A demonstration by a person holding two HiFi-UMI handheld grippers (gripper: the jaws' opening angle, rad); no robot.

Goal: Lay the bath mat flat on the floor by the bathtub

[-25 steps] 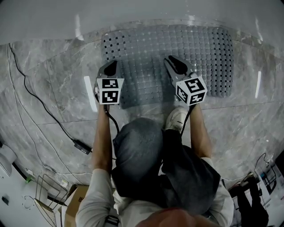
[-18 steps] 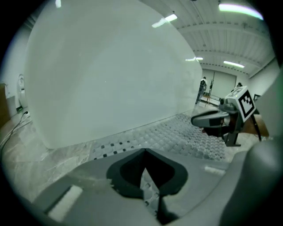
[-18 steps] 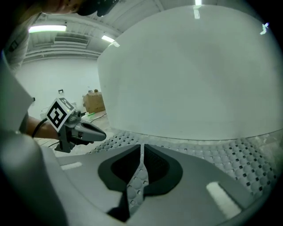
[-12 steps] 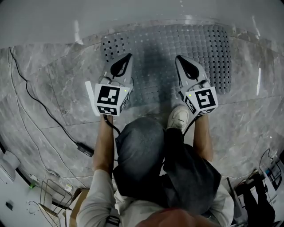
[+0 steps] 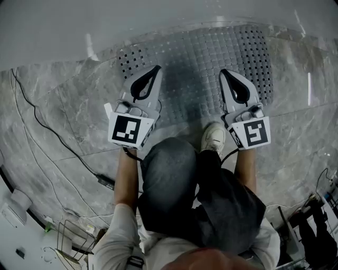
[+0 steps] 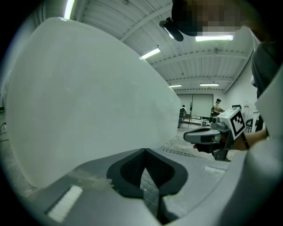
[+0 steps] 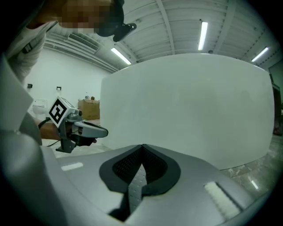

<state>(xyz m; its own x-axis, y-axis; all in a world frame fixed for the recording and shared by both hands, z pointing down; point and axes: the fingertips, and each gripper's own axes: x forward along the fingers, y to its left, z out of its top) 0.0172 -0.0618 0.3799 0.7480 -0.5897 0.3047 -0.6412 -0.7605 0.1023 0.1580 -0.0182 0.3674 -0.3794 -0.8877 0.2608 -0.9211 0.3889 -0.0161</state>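
Observation:
The grey bath mat (image 5: pixel 200 52), full of small square holes, lies spread flat on the marble floor against the white bathtub (image 5: pixel 158 16). My left gripper (image 5: pixel 157 67) hovers over the mat's left part, shut, with nothing between its jaws. My right gripper (image 5: pixel 223 70) hangs over the mat's right part, also shut and empty. In the left gripper view the closed jaws (image 6: pixel 143 150) point at the tub wall (image 6: pixel 88 97), with the right gripper (image 6: pixel 208 136) beside them. The right gripper view shows its closed jaws (image 7: pixel 142 145) facing the tub (image 7: pixel 185 106).
A black cable (image 5: pixel 47 132) snakes over the marble floor at the left. The person's white shoe (image 5: pixel 214 138) stands at the mat's near edge. A wire rack (image 5: pixel 68 237) sits at the bottom left. A cardboard box (image 7: pixel 90 108) stands far off.
Both grippers have risen off the mat and come nearer the head camera. The right jaws, slightly apart a second ago, have closed. The mat stays flat.

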